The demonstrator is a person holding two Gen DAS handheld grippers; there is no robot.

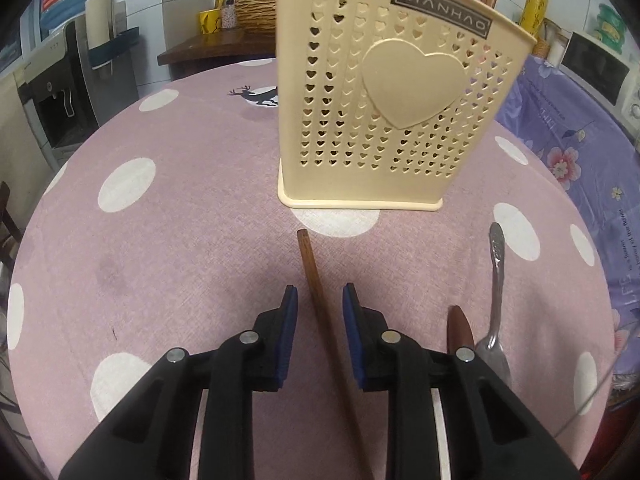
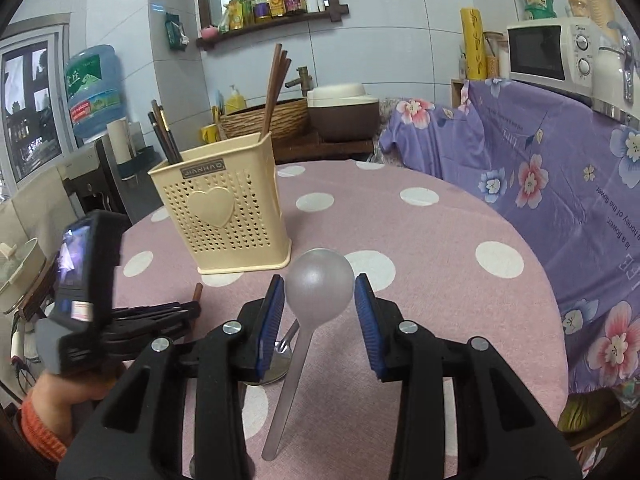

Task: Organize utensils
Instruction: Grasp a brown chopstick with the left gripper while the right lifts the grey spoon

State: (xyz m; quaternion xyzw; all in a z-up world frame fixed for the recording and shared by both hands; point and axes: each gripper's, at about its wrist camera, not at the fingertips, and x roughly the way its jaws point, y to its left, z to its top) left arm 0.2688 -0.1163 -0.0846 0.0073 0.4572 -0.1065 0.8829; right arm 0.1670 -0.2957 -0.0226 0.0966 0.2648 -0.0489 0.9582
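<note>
A cream utensil holder (image 1: pixel 392 92) with heart-shaped holes stands on the pink dotted tablecloth (image 1: pixel 160 240). In front of it lies a brown wooden chopstick (image 1: pixel 310 256). My left gripper (image 1: pixel 320 296) is open and straddles the chopstick, with a gap on each side. A metal spoon (image 1: pixel 496 300) and a brown-handled utensil (image 1: pixel 460 328) lie to its right. My right gripper (image 2: pixel 319 292) is shut on the bowl of a translucent grey plastic spoon (image 2: pixel 320 284), held above the table with the handle hanging toward the camera. The holder (image 2: pixel 232 220) has chopsticks (image 2: pixel 276 80) standing in it.
In the right wrist view a hand holds the left gripper (image 2: pixel 120 320) low at the left. A purple floral cloth (image 2: pixel 540 200) covers furniture to the right, with a microwave (image 2: pixel 552 56) on it. A woven basket (image 2: pixel 272 120) and a water dispenser (image 2: pixel 96 92) stand behind the table.
</note>
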